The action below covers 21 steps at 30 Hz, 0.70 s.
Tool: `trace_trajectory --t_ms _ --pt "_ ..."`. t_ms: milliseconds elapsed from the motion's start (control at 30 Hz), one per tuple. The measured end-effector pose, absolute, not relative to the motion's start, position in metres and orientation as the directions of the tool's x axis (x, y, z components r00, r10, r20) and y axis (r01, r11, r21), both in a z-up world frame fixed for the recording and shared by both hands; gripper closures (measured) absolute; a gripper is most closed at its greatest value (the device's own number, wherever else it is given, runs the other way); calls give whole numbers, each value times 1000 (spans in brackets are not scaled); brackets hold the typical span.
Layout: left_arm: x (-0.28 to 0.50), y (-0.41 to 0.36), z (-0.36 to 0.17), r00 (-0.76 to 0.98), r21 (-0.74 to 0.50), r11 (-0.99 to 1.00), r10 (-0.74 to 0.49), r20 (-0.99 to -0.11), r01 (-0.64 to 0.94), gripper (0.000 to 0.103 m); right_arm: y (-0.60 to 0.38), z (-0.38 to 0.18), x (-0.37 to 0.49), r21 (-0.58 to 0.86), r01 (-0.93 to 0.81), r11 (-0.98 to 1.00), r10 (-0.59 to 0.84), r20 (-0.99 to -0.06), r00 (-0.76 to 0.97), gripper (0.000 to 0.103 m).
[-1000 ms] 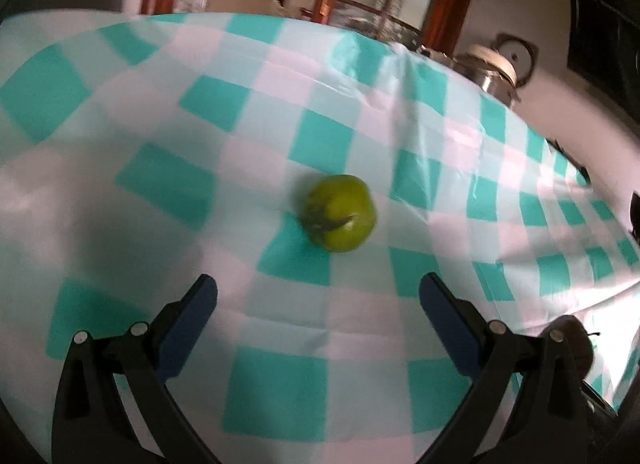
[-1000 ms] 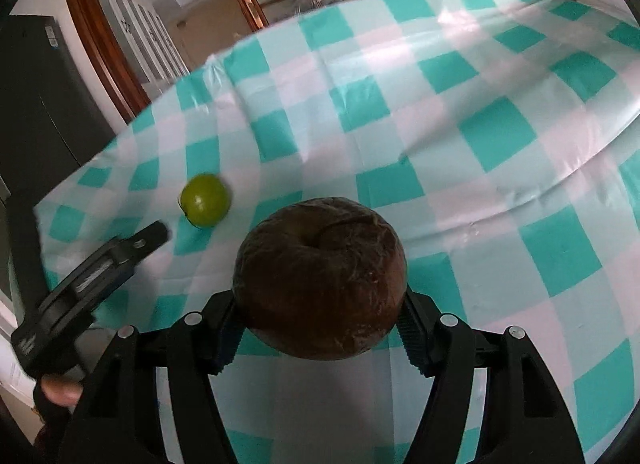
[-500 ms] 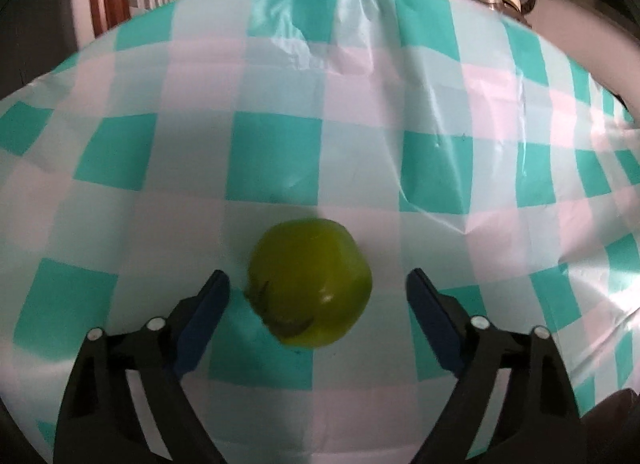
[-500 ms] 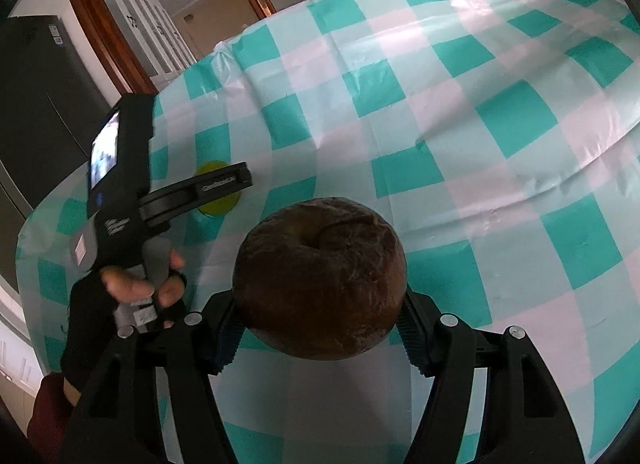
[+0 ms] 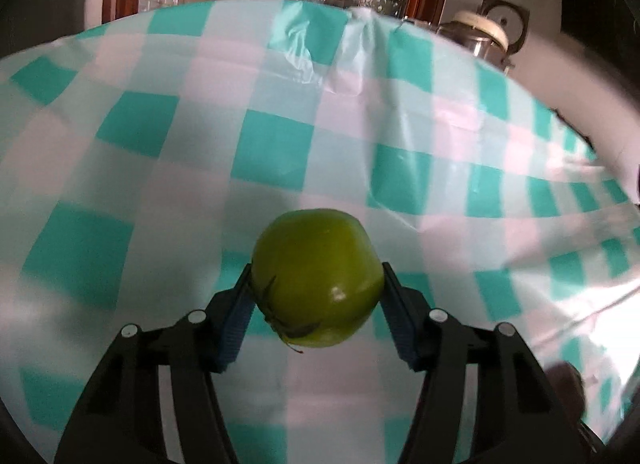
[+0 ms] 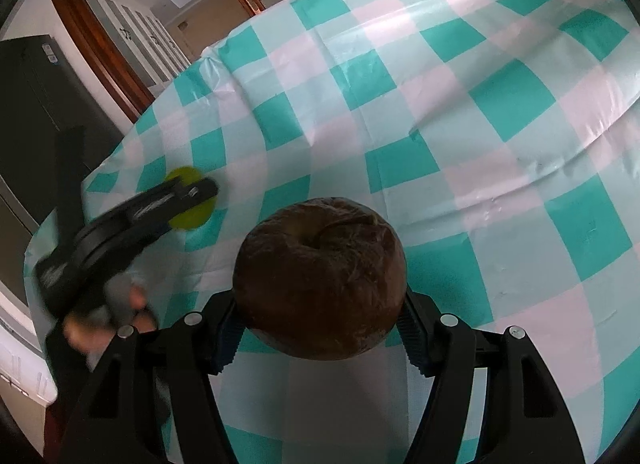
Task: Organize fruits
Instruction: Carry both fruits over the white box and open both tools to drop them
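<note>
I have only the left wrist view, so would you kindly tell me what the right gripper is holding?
Observer: The right gripper is shut on a round brown fruit with a dimpled top.
Operator: Thanks; where is my side from there?
Observer: Up and left of it, the left gripper has its jaws closing on the round green fruit between them.
Operator: Who holds it?
Observer: A blurred hand grips its handle.

Apple [image 5: 316,276] btwn left fingers [image 5: 236,316] on tablecloth [image 5: 200,136]; kettle [image 5: 480,36] behind.
</note>
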<state>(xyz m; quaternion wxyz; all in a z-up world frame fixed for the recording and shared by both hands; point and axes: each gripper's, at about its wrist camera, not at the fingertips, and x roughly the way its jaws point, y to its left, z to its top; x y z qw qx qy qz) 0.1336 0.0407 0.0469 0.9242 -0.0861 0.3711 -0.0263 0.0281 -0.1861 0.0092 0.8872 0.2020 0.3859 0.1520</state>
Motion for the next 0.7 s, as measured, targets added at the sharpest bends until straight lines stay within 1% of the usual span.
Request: trace_trajectory --t_ms 167,300,367,433,533,700 --pt "86 36 40 699 -202 979 -156 -698 16 43 -189 9 27 488 -106 866 428 -616 661 38" --pt "50 40 38 709 -191 981 -150 -689 23 43 -192 9 28 487 -86 869 415 -623 664 38" --pt "43 42 40 708 -212 977 -165 -686 21 43 -194 11 26 496 -96 863 425 -609 670 38" --pt "19 44 41 707 -231 973 -182 -683 27 43 -197 15 20 507 -96 856 432 -601 673 38" --pt "-18 38 45 719 -209 974 -210 -662 91 43 -205 20 -10 492 -51 869 394 -627 671 38" --pt "-70 21 49 701 -201 961 -275 -658 187 43 -209 35 -89 381 -97 919 338 -641 689 39"
